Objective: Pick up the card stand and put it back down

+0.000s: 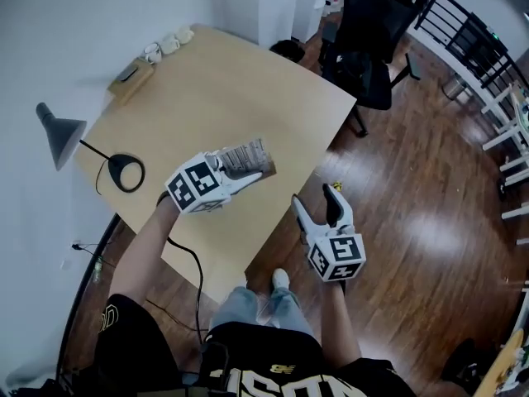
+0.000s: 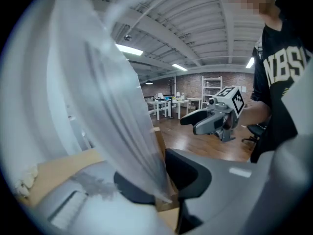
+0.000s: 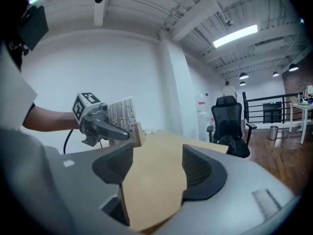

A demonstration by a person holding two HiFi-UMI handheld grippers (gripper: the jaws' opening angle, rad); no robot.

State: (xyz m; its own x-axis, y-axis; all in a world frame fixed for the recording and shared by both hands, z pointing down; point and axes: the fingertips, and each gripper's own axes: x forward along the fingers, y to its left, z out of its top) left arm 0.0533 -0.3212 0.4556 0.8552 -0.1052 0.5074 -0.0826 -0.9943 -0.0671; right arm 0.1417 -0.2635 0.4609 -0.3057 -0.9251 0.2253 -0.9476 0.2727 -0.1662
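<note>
Clamping the clear plastic card stand [image 1: 246, 157] with its small wooden base, the left gripper [image 1: 244, 179] jaws hold it above the pale wooden bench [image 1: 248, 81]; the right gripper [image 1: 316, 203] jaws gape wide, empty, well apart from it.

white wall [image 1: 74, 23], dark wood floor [image 1: 413, 180], light wooden table [image 1: 248, 81]; black office chair [image 1: 368, 35] off its far corner, grey desk lamp [image 1: 59, 131] at left edge.

Left gripper [image 1: 252, 174] grips card stand [image 1: 246, 155] over wooden table [image 1: 248, 81] — right gripper [image 1: 315, 198], jaws apart, beside table edge over floor [image 1: 413, 222]. Lamp [image 1: 59, 131] at left — black chair [image 1: 369, 31] beyond.
</note>
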